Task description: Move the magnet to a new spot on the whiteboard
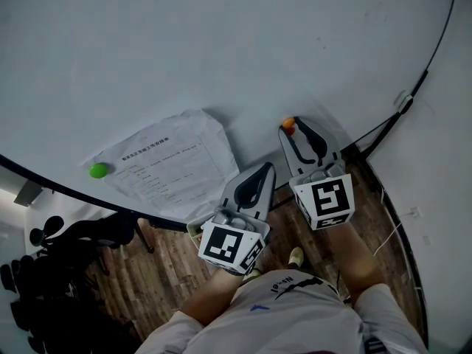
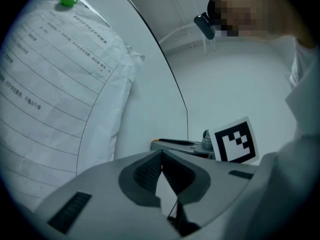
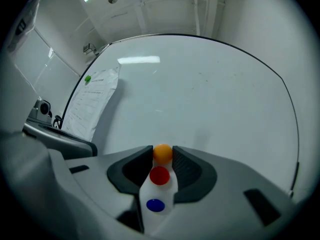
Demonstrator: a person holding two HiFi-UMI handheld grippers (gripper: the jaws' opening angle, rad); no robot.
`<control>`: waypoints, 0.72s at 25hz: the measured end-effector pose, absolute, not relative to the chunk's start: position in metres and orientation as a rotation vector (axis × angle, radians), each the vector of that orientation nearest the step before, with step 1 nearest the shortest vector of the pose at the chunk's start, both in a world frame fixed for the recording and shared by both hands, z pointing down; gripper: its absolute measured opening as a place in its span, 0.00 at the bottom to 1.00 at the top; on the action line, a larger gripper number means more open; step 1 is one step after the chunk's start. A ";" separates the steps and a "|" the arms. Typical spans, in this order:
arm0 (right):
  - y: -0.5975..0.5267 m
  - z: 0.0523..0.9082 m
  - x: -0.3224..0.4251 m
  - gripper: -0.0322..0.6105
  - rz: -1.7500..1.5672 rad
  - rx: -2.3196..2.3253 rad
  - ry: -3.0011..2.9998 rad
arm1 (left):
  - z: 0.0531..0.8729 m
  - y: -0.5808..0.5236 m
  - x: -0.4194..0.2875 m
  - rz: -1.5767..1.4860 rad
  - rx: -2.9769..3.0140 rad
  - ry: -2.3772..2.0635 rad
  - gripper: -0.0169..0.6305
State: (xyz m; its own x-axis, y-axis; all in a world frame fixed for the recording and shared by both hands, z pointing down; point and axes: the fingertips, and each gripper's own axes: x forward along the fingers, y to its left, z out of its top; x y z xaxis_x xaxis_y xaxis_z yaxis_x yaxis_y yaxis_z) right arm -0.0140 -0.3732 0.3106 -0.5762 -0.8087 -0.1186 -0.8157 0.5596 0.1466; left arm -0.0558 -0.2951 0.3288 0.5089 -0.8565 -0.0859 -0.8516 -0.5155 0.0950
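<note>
- Right gripper view: right gripper (image 3: 163, 151) has its jaws spread, orange magnet (image 3: 162, 154) sits between the tips and nearly fills the gap (no clear squeeze on it).
- The magnet is against the whiteboard (image 3: 210, 94), in its lower part, well right of the paper sheet (image 3: 92, 101).
- A red dot (image 3: 159, 176) and a blue dot (image 3: 155, 205) show in the jaw gap below the orange one (cannot tell what they sit on).
- Left gripper view: left gripper (image 2: 161, 153) has its jaws pressed together at the tips, nothing between them.
- It points at the board just beside the sheet's crumpled edge, not touching the sheet as far as shows.
- A green magnet (image 2: 67, 0) pins the sheet at its far corner, well apart from both grippers.
- Head view: both grippers are side by side, left one lower, right one's tip at the orange magnet; wood floor below the board edge.
</note>
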 end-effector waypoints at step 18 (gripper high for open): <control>-0.364 0.299 -0.008 0.25 0.289 -1.390 2.705 | 0.330 -0.294 -0.053 -0.193 2.694 -1.519 0.05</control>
State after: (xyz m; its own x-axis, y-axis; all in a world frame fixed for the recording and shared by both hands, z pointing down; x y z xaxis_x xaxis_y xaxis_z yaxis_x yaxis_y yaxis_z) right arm -0.0080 -0.3637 0.2990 -0.5832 -0.7959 -0.1624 -0.8123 0.5691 0.1281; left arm -0.0531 -0.2941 0.3296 0.5118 -0.8547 -0.0876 -0.8494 -0.5186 0.0977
